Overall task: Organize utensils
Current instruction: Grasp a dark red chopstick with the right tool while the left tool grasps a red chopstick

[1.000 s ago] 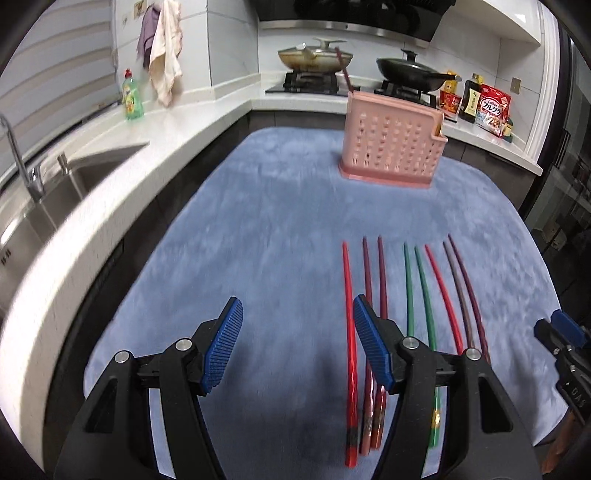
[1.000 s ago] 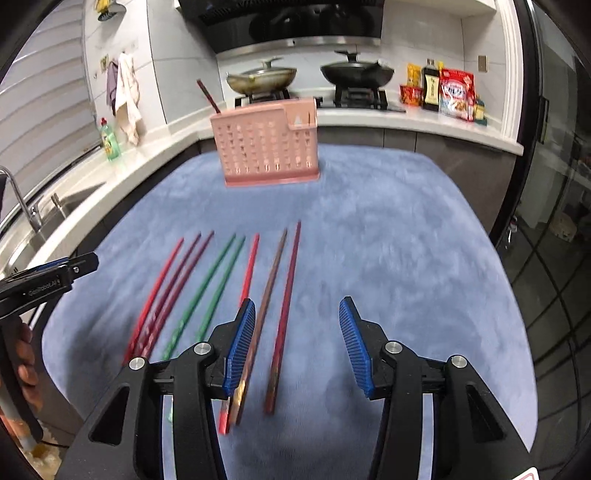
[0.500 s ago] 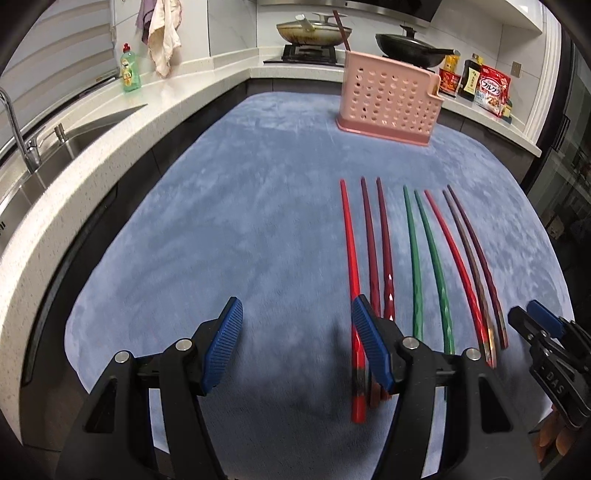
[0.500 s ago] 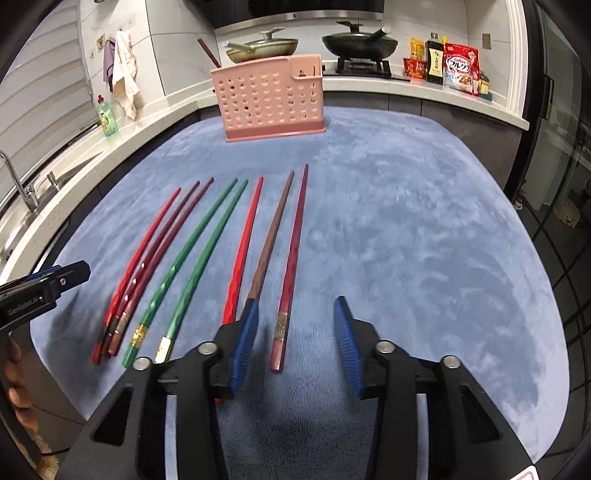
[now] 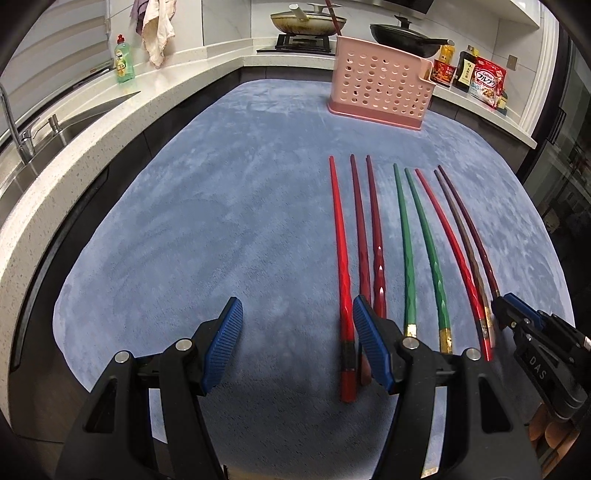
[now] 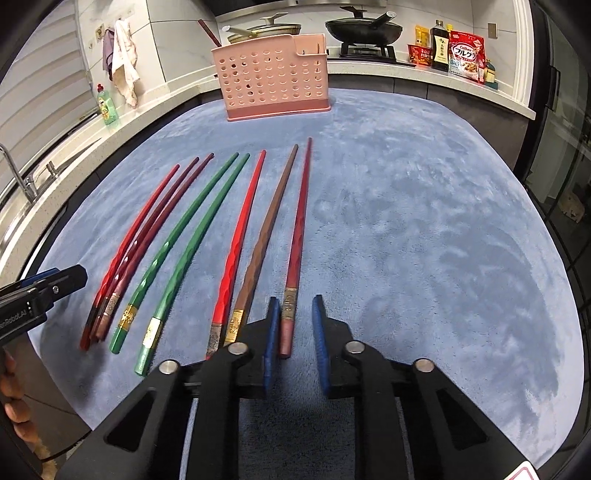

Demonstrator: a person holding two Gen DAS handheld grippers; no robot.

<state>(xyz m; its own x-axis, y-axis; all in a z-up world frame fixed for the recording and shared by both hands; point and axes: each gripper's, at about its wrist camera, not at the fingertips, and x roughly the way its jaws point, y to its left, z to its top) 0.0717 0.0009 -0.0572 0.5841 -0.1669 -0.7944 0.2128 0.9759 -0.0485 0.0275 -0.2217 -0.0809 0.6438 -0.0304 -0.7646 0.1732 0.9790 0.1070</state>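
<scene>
Several chopsticks lie side by side on the blue mat. From the left there are a bright red one with two dark red ones, two green, one red, one brown and one dark red chopstick. My right gripper is low over the mat and its jaws are closing. The handle end of that rightmost dark red chopstick lies between them, with a gap still showing on its right side. My left gripper stands open, and the bright red chopstick runs just inside its right finger. The pink perforated basket stands at the mat's far edge.
A white counter wraps around the mat, with a sink and tap and a green soap bottle on the left. Behind the basket are a stove with a pan, then bottles and food packets. The mat's right half is bare.
Both grippers have sunk toward the mat and the chopsticks look nearer. The right gripper's jaws have narrowed from wide open around the end of the rightmost dark red chopstick.
</scene>
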